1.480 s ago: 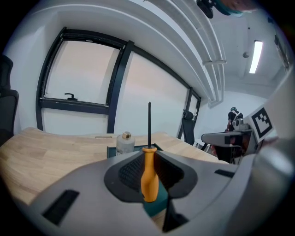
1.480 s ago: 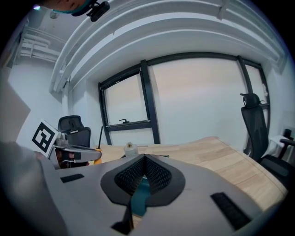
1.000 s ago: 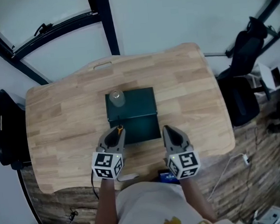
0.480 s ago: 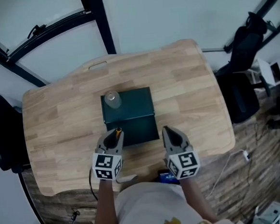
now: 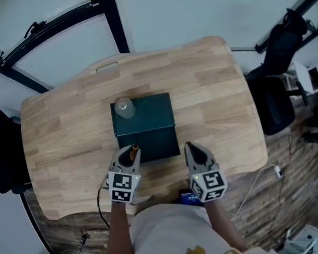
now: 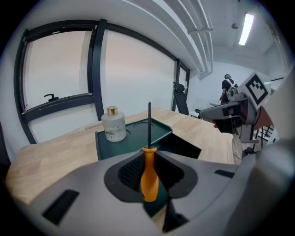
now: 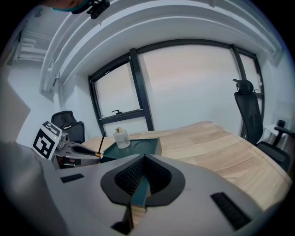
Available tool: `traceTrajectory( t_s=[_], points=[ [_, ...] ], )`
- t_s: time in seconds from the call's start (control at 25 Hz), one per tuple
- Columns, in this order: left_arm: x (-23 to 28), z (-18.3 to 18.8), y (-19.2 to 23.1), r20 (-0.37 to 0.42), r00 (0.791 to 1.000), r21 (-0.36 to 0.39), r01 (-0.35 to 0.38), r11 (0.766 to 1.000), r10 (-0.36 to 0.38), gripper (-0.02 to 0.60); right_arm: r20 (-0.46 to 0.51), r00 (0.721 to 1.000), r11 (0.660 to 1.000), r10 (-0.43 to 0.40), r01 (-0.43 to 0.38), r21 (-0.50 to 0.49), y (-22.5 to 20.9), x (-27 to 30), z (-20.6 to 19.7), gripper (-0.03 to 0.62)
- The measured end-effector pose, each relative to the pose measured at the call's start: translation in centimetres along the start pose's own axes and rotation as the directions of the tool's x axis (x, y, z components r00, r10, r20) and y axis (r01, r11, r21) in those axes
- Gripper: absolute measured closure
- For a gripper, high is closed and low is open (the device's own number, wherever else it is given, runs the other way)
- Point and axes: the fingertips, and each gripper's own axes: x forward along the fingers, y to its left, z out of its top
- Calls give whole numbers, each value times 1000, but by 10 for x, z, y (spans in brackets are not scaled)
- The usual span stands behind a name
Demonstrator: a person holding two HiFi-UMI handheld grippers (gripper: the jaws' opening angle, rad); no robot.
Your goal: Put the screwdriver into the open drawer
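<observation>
The left gripper (image 5: 128,155) has its jaws clamped on the orange handle of the screwdriver (image 6: 149,177), whose thin dark shaft stands upright above the jaw tips. It hangs at the near left corner of the open drawer (image 5: 159,144), which is pulled out towards the person from a small dark green cabinet (image 5: 150,114) in the middle of the wooden table (image 5: 66,131). The screwdriver is not in the drawer yet; it sits just at its front edge. A small glass bottle (image 5: 124,107) with a gold cap stands on the cabinet's top, at the far left corner. The right gripper (image 5: 193,148) hangs just beside the drawer's right front corner, its jaws closed together with nothing between them
</observation>
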Motion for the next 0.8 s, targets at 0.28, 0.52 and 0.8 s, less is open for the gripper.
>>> traceTrajectory(
  t_s=[0.28,0.52,0.8],
  points=[
    [8,-11,-2,-50,999,28,18,999,-16,512,-15,1000,1000,7,-6,8,-1,8,-5,595],
    [13,-20,-3,-87,996,29,37,999,-35,511,-34,999,1000,10,-10,5,-3,15,-7,595],
    [19,-29,-6,-130,990,42,66,997,-61,512,-49,999,1000,14,-13,18,-3,23,-13,595]
  ],
)
